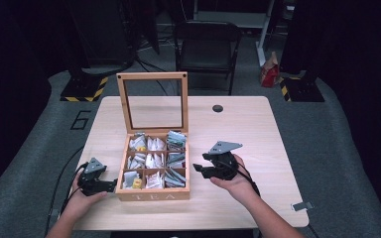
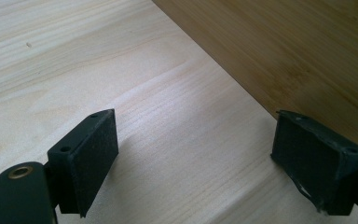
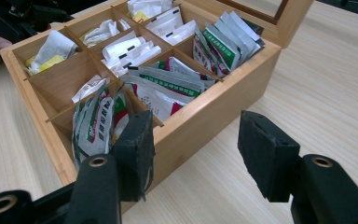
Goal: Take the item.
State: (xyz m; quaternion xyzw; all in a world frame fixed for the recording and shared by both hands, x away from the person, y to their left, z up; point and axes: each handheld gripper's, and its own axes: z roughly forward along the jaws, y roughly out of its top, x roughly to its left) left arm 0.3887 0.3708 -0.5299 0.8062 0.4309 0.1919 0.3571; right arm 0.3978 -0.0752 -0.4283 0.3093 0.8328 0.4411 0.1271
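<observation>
Wooden tea box (image 1: pixel 153 194), nine compartments, hinged glass-paned lid (image 1: pixel 153 101) standing upright at its far side, set left of centre on a pale wood table (image 1: pixel 248 134); compartments stocked with tea sachets (image 1: pixel 174 177), white, green-printed and one yellow. High view: left gripper (image 1: pixel 110 185) rests on the table at the box's near left corner, just beside its left wall, held in the person's left hand (image 1: pixel 82 198); right gripper (image 1: pixel 199 169) is held in the right hand (image 1: pixel 235 179), just right of the box's right wall, jaws pointing toward it. Left gripper view: two black jaws spread wide over bare table, nothing between them; the darker box wall (image 2: pixel 303 56) fills the far right corner, close to the right jaw. Right gripper view: jaws parted with nothing between them, no pad pressing anything; the left jaw stands before the near corner compartment holding green-and-red sachets (image 3: pixel 95 126), the right jaw over bare table beside the box wall (image 3: pixel 214 112). Further compartments hold white sachets (image 3: pixel 126 49) and green-striped packets (image 3: pixel 223 42).
</observation>
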